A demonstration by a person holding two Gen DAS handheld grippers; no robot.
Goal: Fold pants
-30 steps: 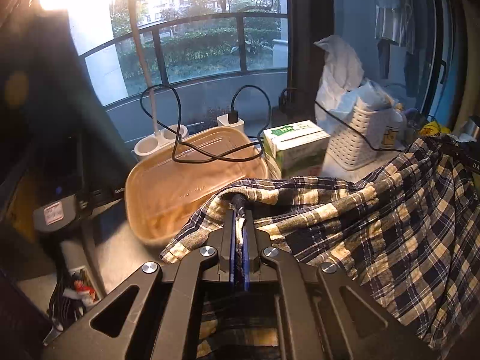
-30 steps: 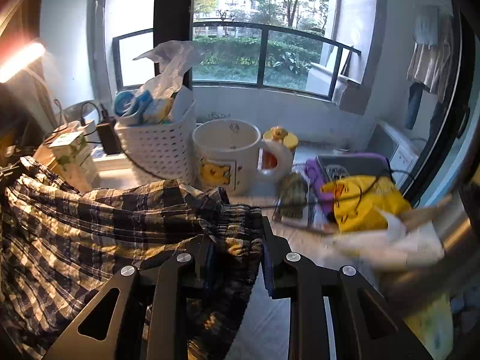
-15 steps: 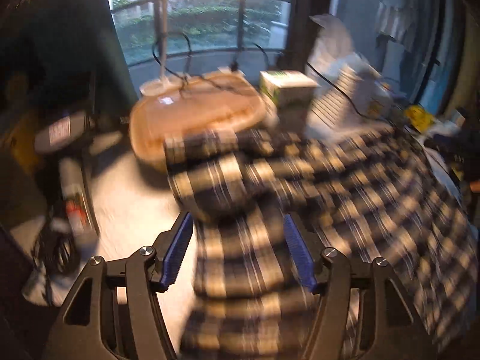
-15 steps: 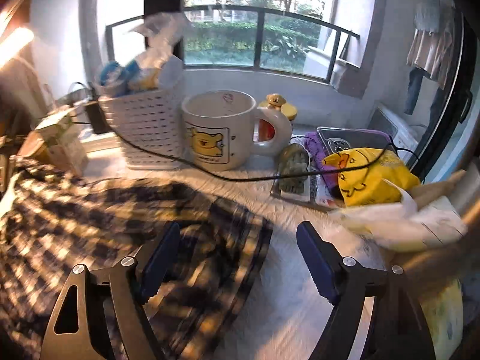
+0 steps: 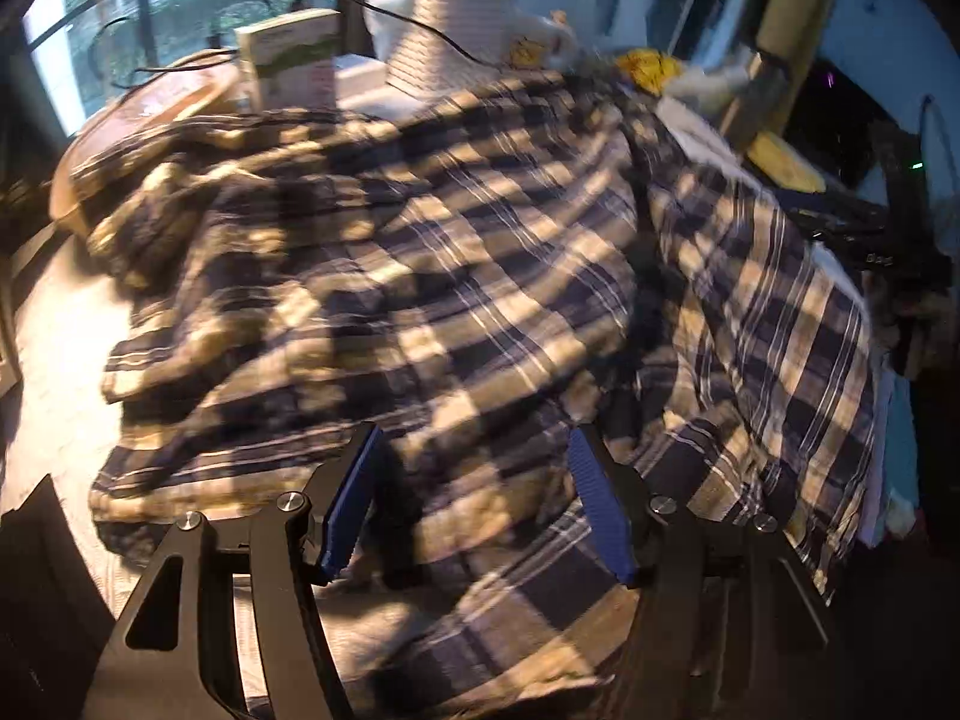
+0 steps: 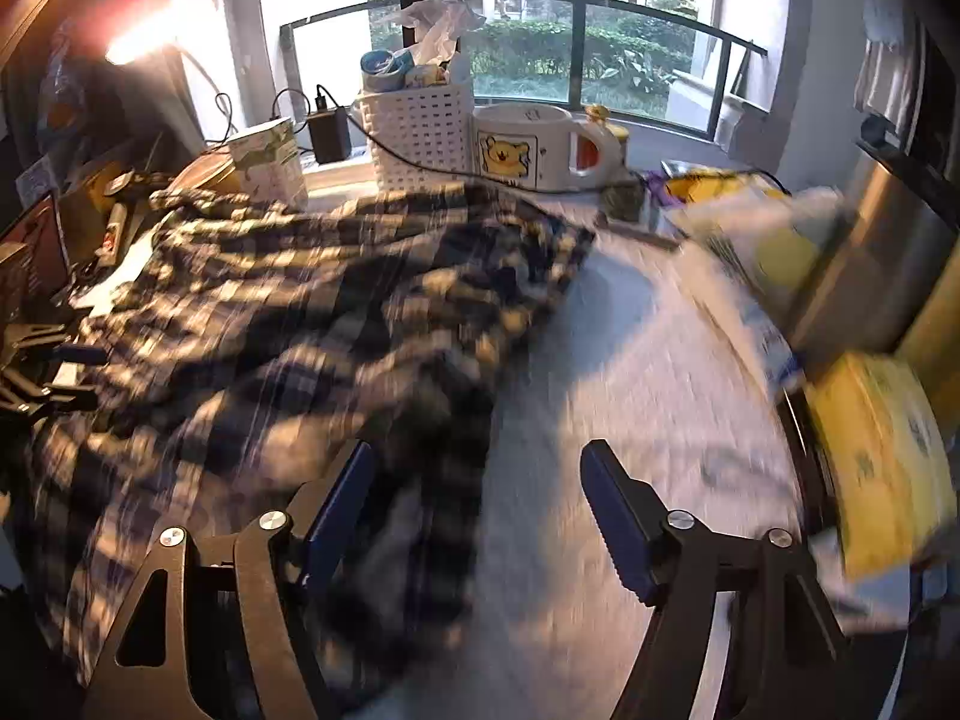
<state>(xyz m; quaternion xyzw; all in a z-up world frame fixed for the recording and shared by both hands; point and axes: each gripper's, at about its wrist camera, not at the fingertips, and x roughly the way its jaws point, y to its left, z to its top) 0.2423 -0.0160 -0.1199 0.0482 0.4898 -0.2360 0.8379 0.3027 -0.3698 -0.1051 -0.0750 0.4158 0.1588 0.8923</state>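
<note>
The navy-and-cream plaid pants (image 5: 432, 276) lie spread and rumpled on the pale tabletop, folded over themselves; they also show in the right wrist view (image 6: 288, 312). My left gripper (image 5: 474, 492) is open and empty, its blue pads above the near part of the cloth. My right gripper (image 6: 477, 510) is open and empty, above the pants' right edge and the bare table (image 6: 630, 360). Both views are motion-blurred.
At the back stand a white perforated basket (image 6: 420, 132), a bear mug (image 6: 528, 144), a green-and-white carton (image 6: 267, 162) and a charger with cables (image 6: 327, 132). A tan tray (image 5: 150, 114) sits back left. Yellow items (image 6: 870, 468) crowd the right edge.
Both grippers let go of the pants' waistband and opened, then pulled back toward me. The pants dropped onto the table and now lie spread out.
</note>
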